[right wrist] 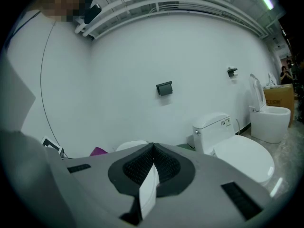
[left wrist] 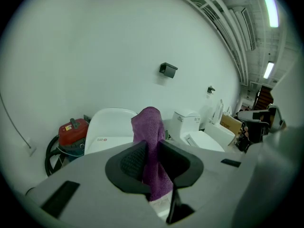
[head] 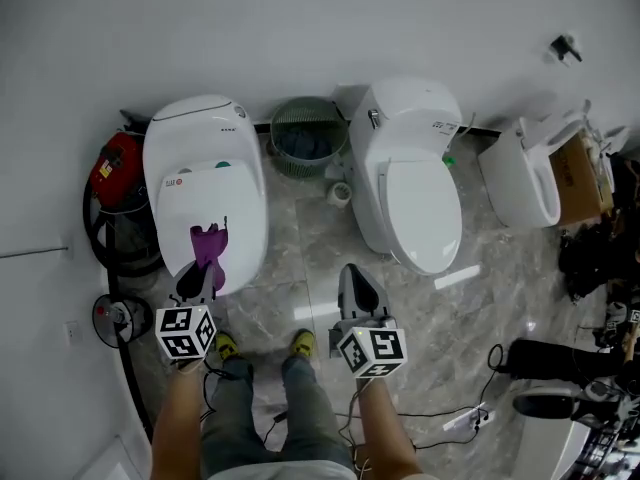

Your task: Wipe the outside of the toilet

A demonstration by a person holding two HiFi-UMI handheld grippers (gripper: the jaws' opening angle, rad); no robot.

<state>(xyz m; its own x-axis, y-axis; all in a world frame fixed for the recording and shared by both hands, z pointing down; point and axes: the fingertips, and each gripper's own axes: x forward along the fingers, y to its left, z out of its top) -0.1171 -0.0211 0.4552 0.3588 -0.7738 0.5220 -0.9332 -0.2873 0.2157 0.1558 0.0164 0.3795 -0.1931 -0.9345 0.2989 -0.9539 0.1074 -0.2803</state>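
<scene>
Nearest the lens are the person's two forearms, each ending in a tool held over the grey marbled floor (head: 310, 268). What matters for the coming move is that the left toilet (head: 205, 158) lies straight ahead of the left tool (head: 200, 280). Its long axis runs from the tank end at the white wall (head: 300, 28) toward the person, so the rounded front of the lid is the closest part. The left tool is much the nearer of the two and pinches a purple cloth (left wrist: 149, 127), which stands up past its tips. From above the cloth overlaps the front of the lid, but whether it touches cannot be told. The right tool (head: 358, 288) hangs over bare floor between this toilet and the middle toilet (head: 410, 198). Its jaws are pressed together on nothing. A third toilet (head: 520, 178) stands farther right, well apart. Beside the left toilet on its outer side sits a red vacuum (head: 118, 173), which I judge could crowd a wipe down that flank. A green bin (head: 305, 138) stands at the wall between the two nearer toilets.
</scene>
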